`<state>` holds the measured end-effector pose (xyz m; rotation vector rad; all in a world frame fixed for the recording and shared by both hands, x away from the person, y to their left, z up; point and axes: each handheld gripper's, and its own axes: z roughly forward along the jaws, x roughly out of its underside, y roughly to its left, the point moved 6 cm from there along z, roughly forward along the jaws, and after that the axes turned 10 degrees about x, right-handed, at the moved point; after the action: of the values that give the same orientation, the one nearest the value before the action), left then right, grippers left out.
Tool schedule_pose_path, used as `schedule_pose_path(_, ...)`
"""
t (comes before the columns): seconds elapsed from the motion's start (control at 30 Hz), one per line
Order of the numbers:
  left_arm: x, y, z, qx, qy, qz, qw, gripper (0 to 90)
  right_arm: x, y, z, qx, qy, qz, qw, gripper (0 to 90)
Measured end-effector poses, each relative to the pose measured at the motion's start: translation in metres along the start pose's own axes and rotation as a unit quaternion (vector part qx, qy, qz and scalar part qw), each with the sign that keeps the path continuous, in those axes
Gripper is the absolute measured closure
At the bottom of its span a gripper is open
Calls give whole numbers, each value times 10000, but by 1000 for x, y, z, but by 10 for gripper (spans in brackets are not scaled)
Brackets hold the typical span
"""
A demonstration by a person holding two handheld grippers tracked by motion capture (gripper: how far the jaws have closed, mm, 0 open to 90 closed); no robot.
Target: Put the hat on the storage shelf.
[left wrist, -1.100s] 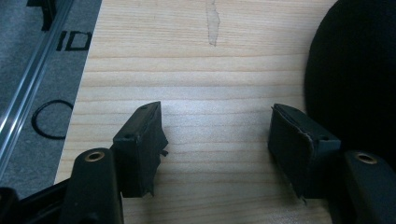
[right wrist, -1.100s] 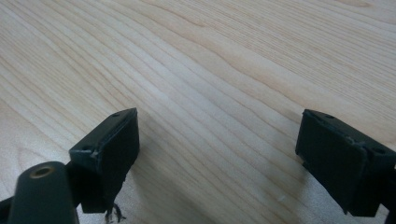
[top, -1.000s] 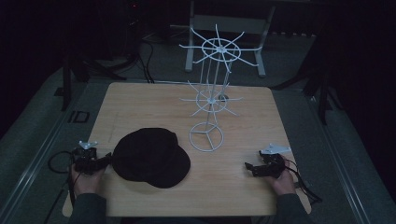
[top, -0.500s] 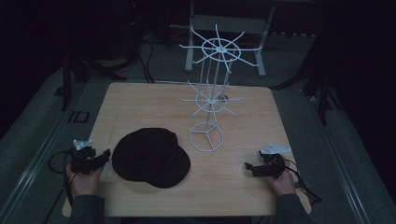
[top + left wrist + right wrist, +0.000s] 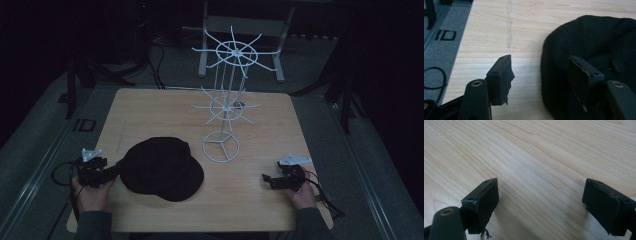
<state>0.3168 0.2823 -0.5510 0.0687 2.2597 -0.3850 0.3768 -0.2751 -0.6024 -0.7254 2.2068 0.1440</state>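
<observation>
left gripper (image 5: 112, 171) has just been opening at the black cap's (image 5: 162, 167) brim, lower left, apparently gripping nothing; right gripper (image 5: 270, 181) idles released; hanging on the white rack (image 5: 227, 107) remains

The black letters "ID" (image 5: 445, 35) stand on the grey carpeted floor (image 5: 439, 50). They lie just beside the light wooden counter (image 5: 499, 30).

Dim room, light wooden table (image 5: 150, 107), grey carpet floor (image 5: 45, 150), metal frame (image 5: 240, 22) behind, dark walls
</observation>
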Motion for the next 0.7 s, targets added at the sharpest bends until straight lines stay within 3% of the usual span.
schedule_pose_path(0.4, 11, -23, 6, 181, 292, 261, 9991, 330, 0, 0, 0, 0, -1, 2, 10000, 136)
schedule_pose_path(0.6, 22, -31, 11, 308, 489, 195, 9981, 319, 0, 0, 0, 2, -2, 3, 10000, 136)
schedule_pose_path(0.7, 27, -33, 13, 371, 479, 47, 9982, 295, 0, 0, 0, 3, -2, 6, 10000, 136)
